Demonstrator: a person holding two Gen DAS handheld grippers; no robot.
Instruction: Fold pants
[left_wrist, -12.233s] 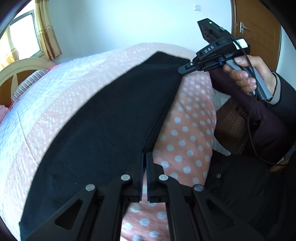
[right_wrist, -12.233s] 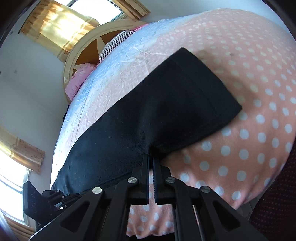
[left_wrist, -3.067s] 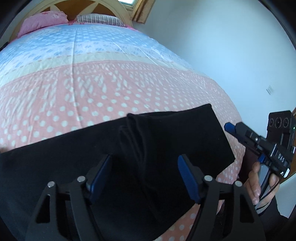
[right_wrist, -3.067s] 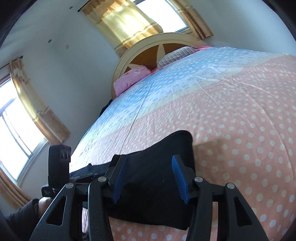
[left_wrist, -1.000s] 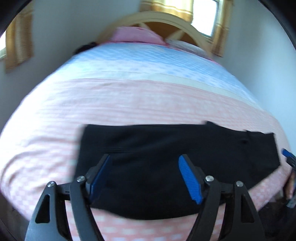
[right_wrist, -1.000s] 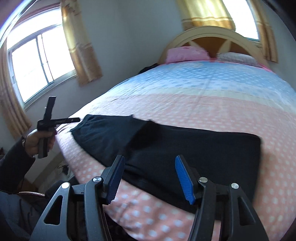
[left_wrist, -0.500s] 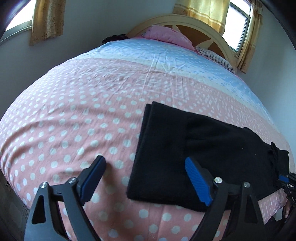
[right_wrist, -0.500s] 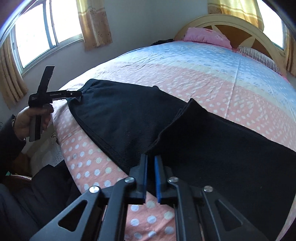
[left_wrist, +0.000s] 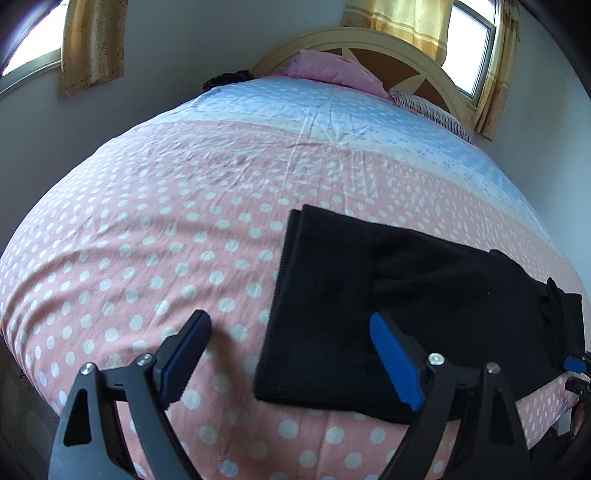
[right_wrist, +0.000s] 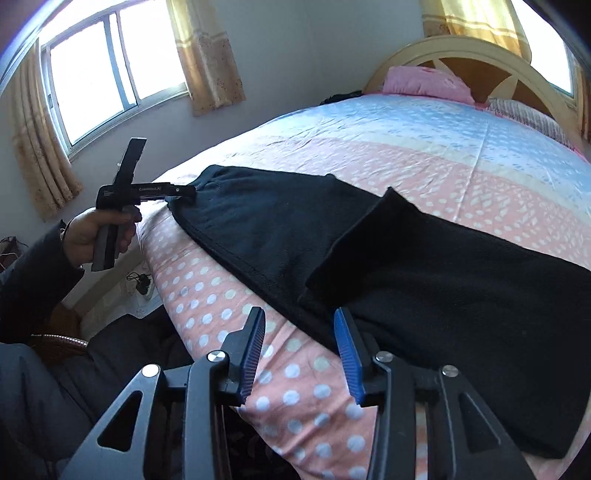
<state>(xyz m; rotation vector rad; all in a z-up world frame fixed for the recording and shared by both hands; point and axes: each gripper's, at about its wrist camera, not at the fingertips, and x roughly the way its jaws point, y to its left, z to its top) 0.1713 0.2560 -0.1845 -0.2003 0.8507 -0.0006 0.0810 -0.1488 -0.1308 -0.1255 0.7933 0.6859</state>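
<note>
one pair of black pants (left_wrist: 424, 295) lies on one bed (left_wrist: 184, 229), and two grippers show: the left gripper (left_wrist: 291, 365) and the right gripper (right_wrist: 301, 350), each with two blue-padded fingers spread apart. at the head of the bed there are two pillows, one pink pillow (left_wrist: 332, 70) and one striped pillow (left_wrist: 428, 109), against one arched headboard (right_wrist: 469, 48). two windows show, a left window (right_wrist: 110, 62) and a window behind the headboard (left_wrist: 469, 44), and one hand (right_wrist: 96, 229) of the person is in view.
</note>
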